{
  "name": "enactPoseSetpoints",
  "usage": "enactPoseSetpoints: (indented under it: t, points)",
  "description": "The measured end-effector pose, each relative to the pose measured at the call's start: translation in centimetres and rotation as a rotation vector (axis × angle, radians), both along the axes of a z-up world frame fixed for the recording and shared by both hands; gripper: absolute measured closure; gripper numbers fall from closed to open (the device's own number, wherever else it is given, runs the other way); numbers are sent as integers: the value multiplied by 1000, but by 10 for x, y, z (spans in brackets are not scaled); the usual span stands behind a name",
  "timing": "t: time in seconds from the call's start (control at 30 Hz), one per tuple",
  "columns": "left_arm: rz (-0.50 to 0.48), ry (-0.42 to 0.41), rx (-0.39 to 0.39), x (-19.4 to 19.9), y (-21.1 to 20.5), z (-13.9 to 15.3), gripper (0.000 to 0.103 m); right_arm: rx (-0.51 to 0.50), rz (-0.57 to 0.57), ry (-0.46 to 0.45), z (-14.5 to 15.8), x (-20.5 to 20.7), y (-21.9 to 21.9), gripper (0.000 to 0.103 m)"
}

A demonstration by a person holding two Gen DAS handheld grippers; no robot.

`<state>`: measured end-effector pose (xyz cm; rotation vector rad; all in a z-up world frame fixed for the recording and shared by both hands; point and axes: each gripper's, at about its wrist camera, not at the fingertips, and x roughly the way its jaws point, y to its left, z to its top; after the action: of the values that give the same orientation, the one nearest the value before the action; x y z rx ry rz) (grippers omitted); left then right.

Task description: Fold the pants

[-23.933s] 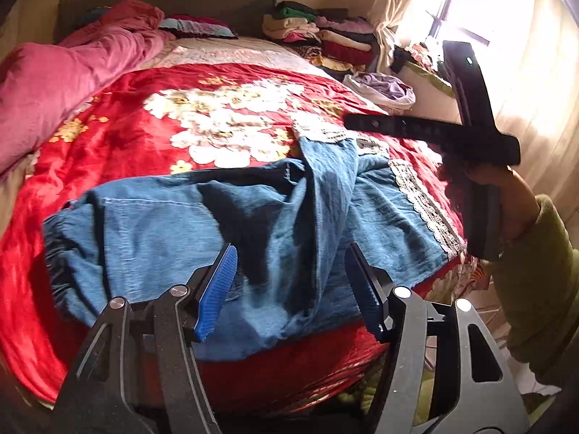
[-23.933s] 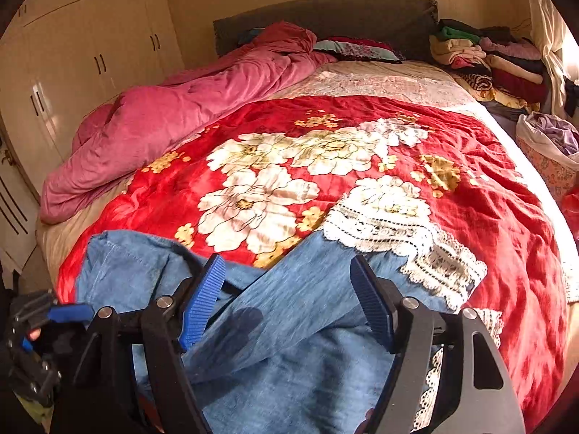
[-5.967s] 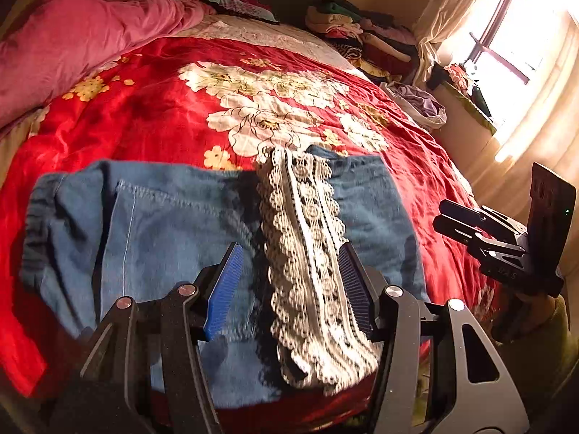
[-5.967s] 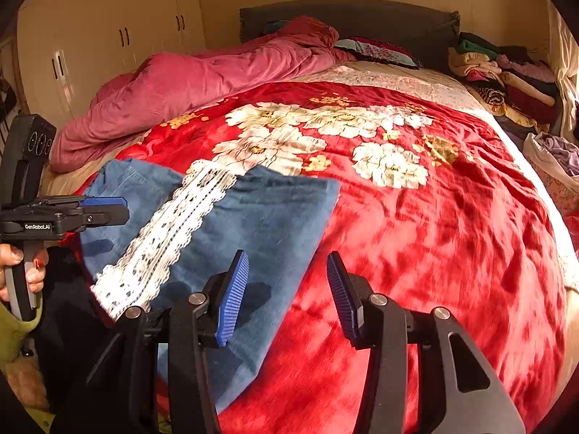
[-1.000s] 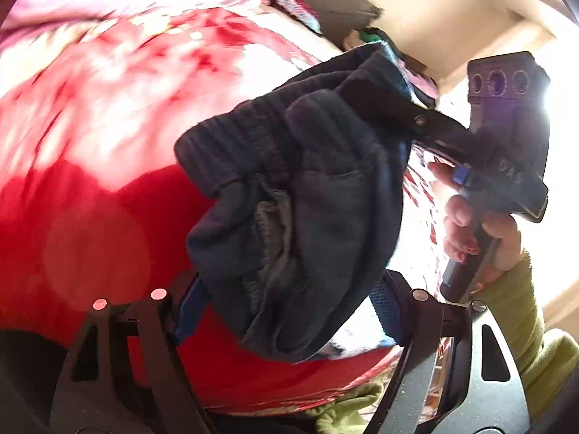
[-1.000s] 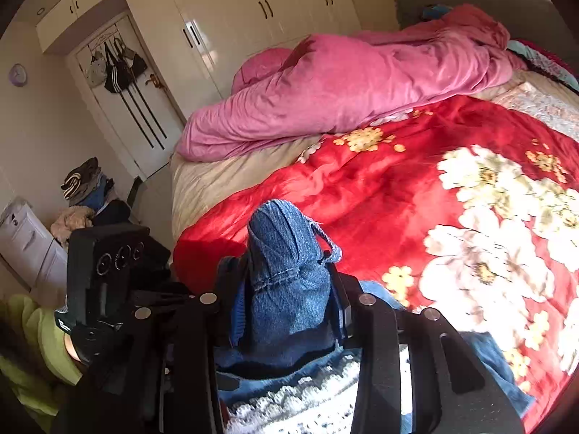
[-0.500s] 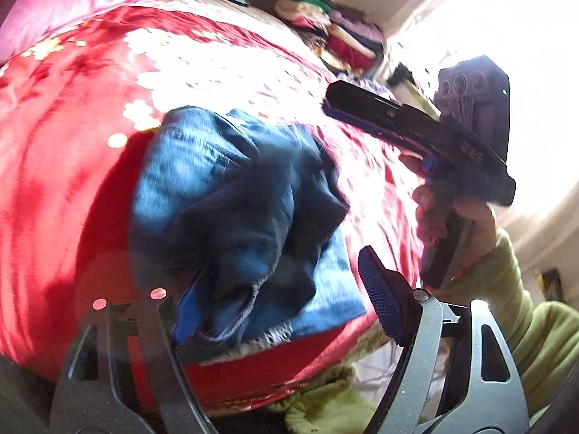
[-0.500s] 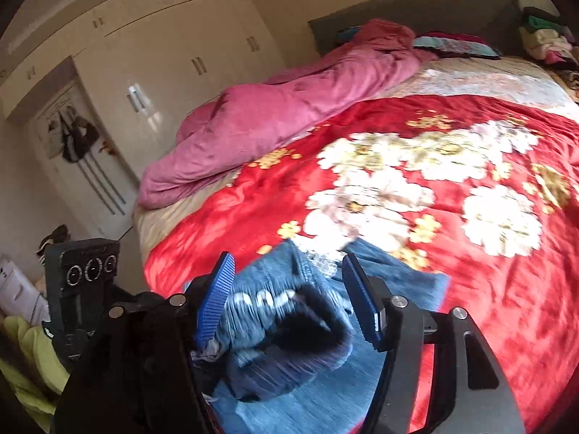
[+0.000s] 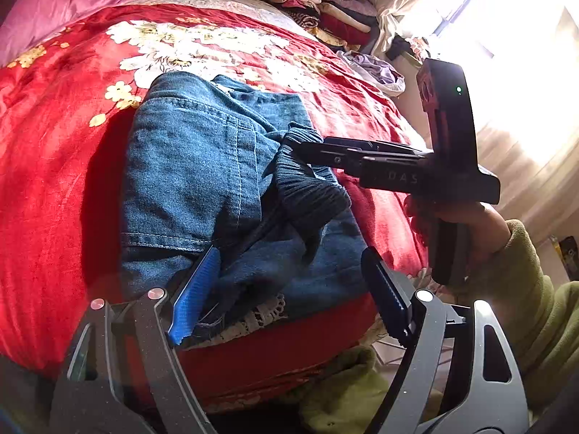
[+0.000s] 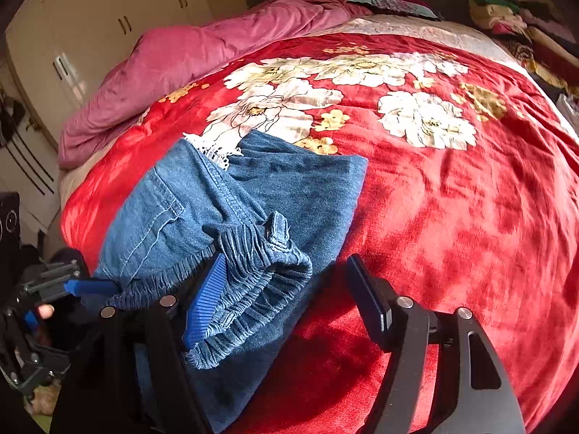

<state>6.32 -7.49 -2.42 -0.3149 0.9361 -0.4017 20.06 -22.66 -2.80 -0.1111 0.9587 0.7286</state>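
Observation:
The blue denim pants (image 9: 202,166) lie folded into a thick bundle on the red floral blanket (image 9: 54,181), close to the bed's near edge. White lace trim (image 9: 253,318) peeks out underneath. My left gripper (image 9: 289,293) is open over the bundle's near end; cloth leans on its left pad, and the right pad is clear. My right gripper (image 10: 286,298) is opening. The gathered waistband (image 10: 260,264) drapes over its left pad, while the other pad hangs free above the blanket. In the left wrist view the right gripper (image 9: 304,146) touches the waistband (image 9: 307,188).
A pink duvet (image 10: 202,54) is heaped along the bed's far left. Stacked clothes (image 9: 325,7) sit at the head corner, with a laundry bag (image 9: 376,72) below the bright window (image 9: 506,36). Cream wardrobes (image 10: 108,29) stand at the left. A green sleeve (image 9: 535,289) is at my right.
A second ago both grippers held the bundled pants up off the bed. The bundle now rests on the blanket, both grips have let go, and the right jaws have spread wide.

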Motion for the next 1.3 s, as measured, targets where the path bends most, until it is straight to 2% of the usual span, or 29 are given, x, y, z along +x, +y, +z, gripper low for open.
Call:
enactPoseSetpoints:
  t: [0.07,0.17,0.33,0.47,0.67,0.73,0.8,0.83,0.9,0.97,1.0,1.07,1.13,1.2,1.27,1.3]
  points:
    - [12,-19,-7,-3,3,6,31,-9,0,-36,5,-6,1,34]
    - [36,-69,-9,-16,15,23,27,42,7,-101,26,-20,-8,29]
    - [147,-79,6,-21,50,35,24,81,35,-185,53,-48,-19,26]
    - [235,-45,20,-20,73,30,24,81,108,-246,67,-78,-17,19]
    - [285,-52,70,-10,97,34,24,59,270,-282,74,-120,9,19]
    - [276,-43,67,0,99,34,30,37,322,-281,71,-129,22,19]
    - [235,-25,66,13,95,31,46,26,365,-282,67,-138,34,20]
    - [218,-18,73,19,91,29,51,21,388,-279,65,-141,41,22]
    - [179,-9,83,30,84,26,72,1,431,-285,61,-148,53,32]
    - [138,-1,81,40,76,25,84,-31,473,-292,57,-151,66,44]
    - [121,2,86,46,72,24,87,-45,491,-297,55,-152,71,45]
    - [102,11,100,56,66,21,87,-87,532,-307,49,-154,83,56]
    - [90,26,111,64,61,16,87,-138,567,-337,42,-153,95,58]
    - [80,34,129,70,57,12,87,-188,595,-358,31,-150,105,64]
    - [78,39,141,74,54,7,87,-226,617,-353,17,-144,112,88]
    - [80,44,144,76,54,5,87,-209,633,-308,13,-141,112,96]
